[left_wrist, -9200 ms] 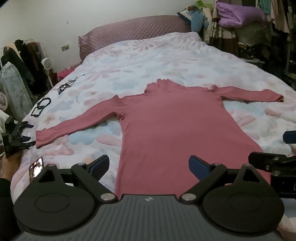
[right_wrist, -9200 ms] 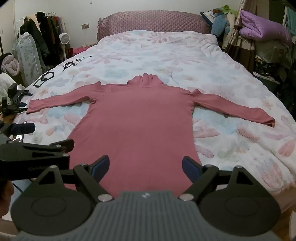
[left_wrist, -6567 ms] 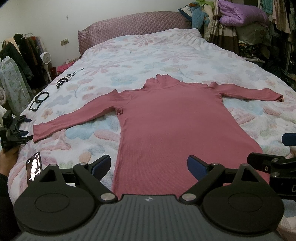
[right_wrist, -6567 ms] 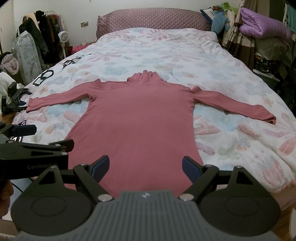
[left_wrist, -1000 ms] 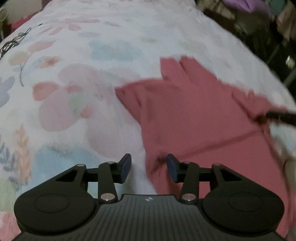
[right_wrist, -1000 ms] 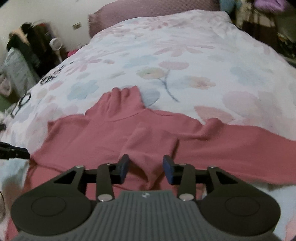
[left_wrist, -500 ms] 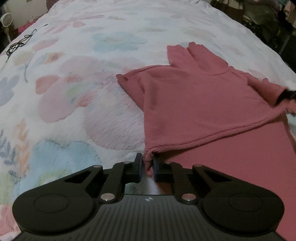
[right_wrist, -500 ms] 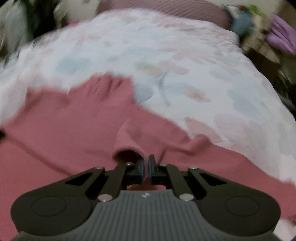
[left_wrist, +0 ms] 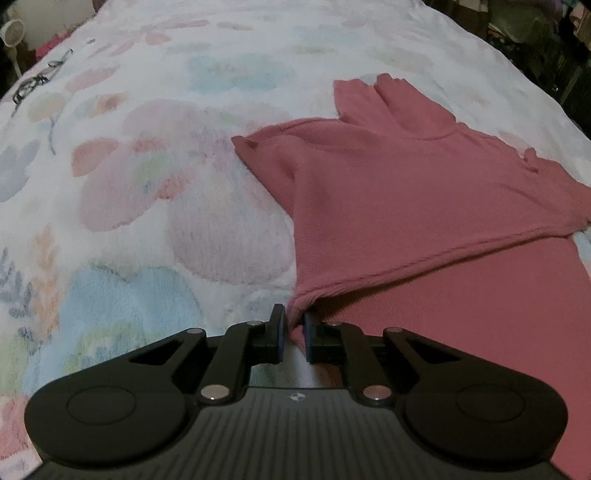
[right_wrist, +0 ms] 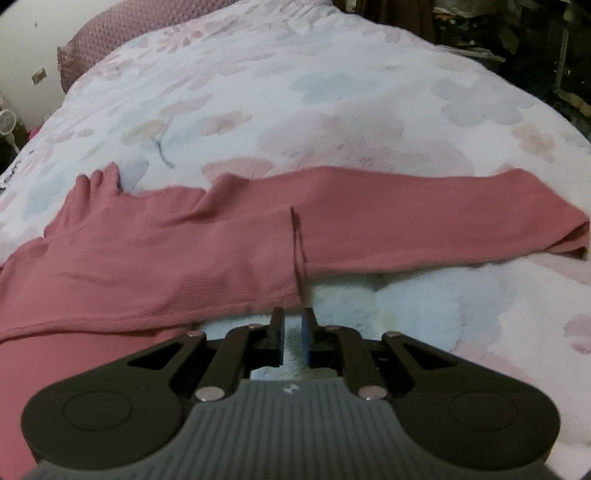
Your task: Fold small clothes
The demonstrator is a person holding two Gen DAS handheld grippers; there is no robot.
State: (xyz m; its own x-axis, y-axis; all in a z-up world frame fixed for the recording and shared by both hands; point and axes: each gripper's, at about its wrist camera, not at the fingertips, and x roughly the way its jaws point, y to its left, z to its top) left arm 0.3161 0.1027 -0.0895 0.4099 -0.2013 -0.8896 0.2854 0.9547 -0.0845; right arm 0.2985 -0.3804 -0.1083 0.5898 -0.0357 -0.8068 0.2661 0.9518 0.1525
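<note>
- Far on your left, a tangle of dark cords (left_wrist: 35, 79) lies near the edge of the floral blanket (left_wrist: 155, 206), well apart from the garment.
- Your left gripper (left_wrist: 294, 324) sits low over the blanket at the garment's left edge. Its jaws are nearly together, and a small bunch of pink fabric is pinched between the blue pads (left_wrist: 281, 334).
- The pink turtleneck top (left_wrist: 417, 206) lies flat on the blanket, to the right of that gripper. In the left wrist view its hem side is folded up over the body, so a ribbed edge runs slantwise from your left gripper toward the right, with a second layer of the same fabric beneath it.
- The turtleneck collar (left_wrist: 384, 101) points away from you, toward the head of the bed.
- In the right wrist view the same top (right_wrist: 155, 258) fills the left and middle, with the folded edge running along just in front of your right gripper (right_wrist: 293, 325).
- Your right gripper's jaws stand only a narrow gap apart. White blanket shows between the pads, and the fabric edge lies just beyond the tips; I cannot tell whether they grip it.
- One long sleeve (right_wrist: 443, 221) stretches out to the right across the blanket, its cuff (right_wrist: 576, 236) at the far right.
- The quilted pink headboard (right_wrist: 122, 29) stands at the far end.
</note>
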